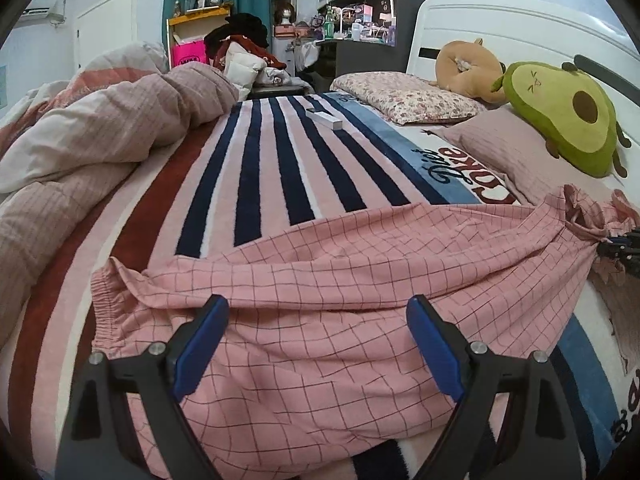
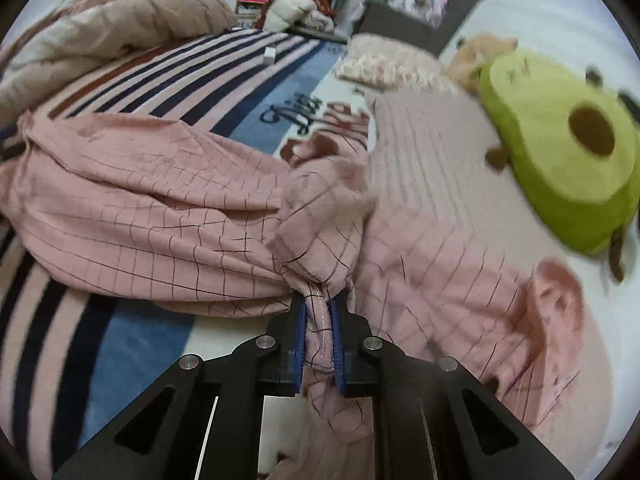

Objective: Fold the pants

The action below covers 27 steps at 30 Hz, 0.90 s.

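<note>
Pink checked pants (image 1: 320,280) lie across the striped bed blanket (image 1: 256,168). Their elastic waistband (image 1: 100,312) is at the left in the left wrist view. My left gripper (image 1: 318,320) is open, its blue pads (image 1: 204,344) spread just above the pants. My right gripper (image 2: 319,312) is shut on a bunched fold of the pants (image 2: 160,208) and pulls the cloth taut. It shows at the right edge of the left wrist view (image 1: 620,246), pinching the cloth.
A rumpled duvet (image 1: 100,128) lies along the left of the bed. Pillows (image 1: 408,98), an avocado plush (image 1: 568,116) and a brown plush (image 1: 468,68) sit by the headboard. A small white box (image 1: 324,118) lies on the blanket further back.
</note>
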### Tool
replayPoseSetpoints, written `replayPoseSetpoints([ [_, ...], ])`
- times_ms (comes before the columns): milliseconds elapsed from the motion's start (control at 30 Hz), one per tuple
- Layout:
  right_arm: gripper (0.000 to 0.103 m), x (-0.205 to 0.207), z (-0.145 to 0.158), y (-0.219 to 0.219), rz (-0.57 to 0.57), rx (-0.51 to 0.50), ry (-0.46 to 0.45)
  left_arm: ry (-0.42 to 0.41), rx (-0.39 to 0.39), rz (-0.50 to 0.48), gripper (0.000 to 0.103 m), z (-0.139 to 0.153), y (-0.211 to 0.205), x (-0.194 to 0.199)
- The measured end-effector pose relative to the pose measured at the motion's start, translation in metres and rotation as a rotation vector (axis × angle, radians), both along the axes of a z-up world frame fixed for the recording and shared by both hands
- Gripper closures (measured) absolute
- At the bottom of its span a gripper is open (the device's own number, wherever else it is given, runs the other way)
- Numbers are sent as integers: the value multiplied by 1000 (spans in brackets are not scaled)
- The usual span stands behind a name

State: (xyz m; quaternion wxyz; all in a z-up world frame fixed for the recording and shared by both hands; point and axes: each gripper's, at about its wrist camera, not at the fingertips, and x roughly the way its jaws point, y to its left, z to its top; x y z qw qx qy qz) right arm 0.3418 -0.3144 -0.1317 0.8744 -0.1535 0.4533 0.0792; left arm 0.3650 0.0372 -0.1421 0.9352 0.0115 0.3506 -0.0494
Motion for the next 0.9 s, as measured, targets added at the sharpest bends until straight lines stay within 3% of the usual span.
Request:
replayPoseSetpoints([
  [167,97,-5,7,-20,-78,14,-45,-2,4,-1,15,0,-1,0],
  [767,100,27,66,-69,-234,-259,-303,50,57,20,15,-23,-5,13],
  [900,100,47,65,-78,-280,-331,-329,53,129,61,15,-29,-5,18],
])
